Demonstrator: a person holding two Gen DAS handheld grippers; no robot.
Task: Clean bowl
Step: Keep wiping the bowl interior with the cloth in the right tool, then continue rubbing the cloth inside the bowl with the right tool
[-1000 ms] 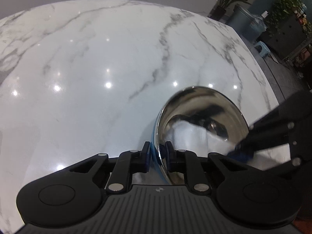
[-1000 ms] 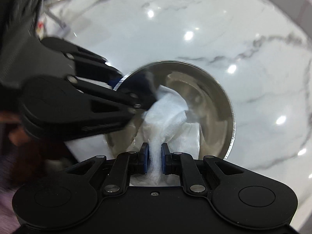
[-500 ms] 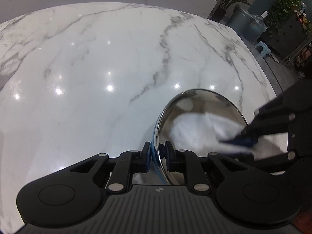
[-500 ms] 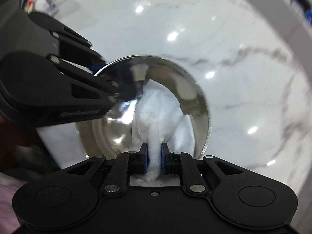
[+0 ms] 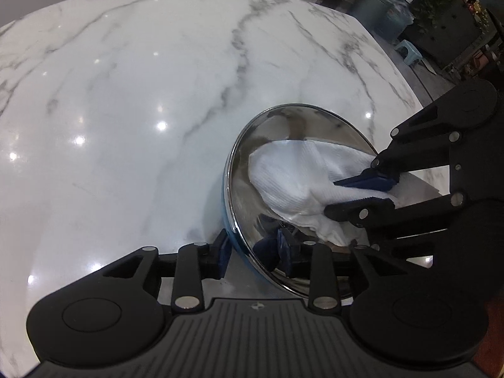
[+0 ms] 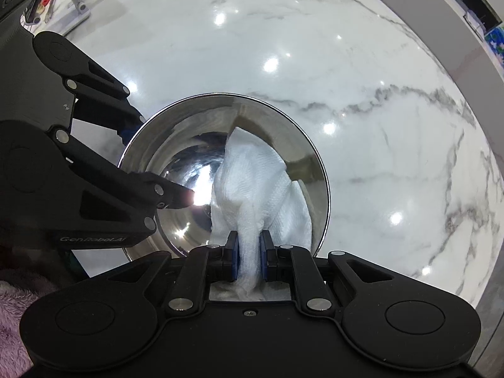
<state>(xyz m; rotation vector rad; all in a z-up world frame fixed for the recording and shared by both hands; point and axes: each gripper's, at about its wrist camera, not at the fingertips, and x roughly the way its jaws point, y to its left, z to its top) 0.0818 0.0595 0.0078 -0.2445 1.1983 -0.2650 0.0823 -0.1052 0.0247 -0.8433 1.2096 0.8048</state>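
On the marble counter [image 5: 132, 100], my left gripper [image 5: 252, 249] clamps the steel bowl's [image 5: 252, 163] rim. My right gripper [image 6: 249, 247], pinching the paper towel [image 6: 252, 176], has swept it across the inside; wiping is progressing.

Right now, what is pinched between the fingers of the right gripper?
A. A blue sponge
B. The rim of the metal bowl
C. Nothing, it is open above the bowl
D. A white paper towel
D: in the right wrist view the right gripper is shut on a bunched white paper towel that reaches into the metal bowl, while the left gripper is the one straddling the bowl's rim.
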